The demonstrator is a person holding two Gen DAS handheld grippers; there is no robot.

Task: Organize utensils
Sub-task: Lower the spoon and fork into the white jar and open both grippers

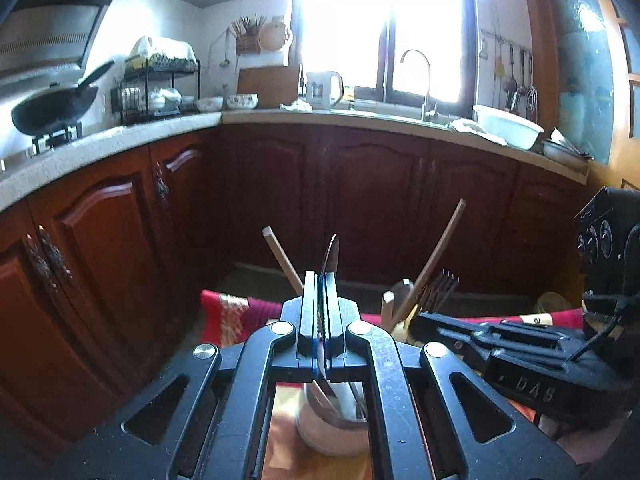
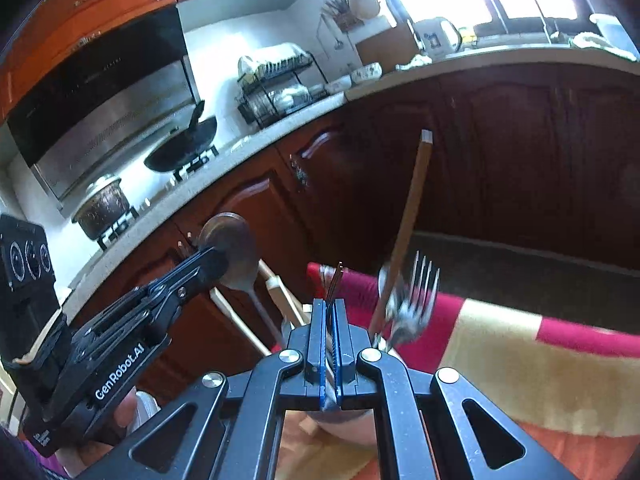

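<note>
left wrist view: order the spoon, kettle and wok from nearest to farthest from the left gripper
1. Spoon, clamped in the left gripper, centre.
2. Wok, on the stove, far left.
3. Kettle, on the back counter by the window. Wok and kettle are close to call.

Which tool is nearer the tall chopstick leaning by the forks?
Right. The right tool, shut on a fork, sits just left of the chopstick. The left tool, gripping a spoon, is farther left.

Dark wood cabinets (image 1: 100, 216), pale countertop (image 1: 320, 118), bright window (image 1: 384, 24)
</note>
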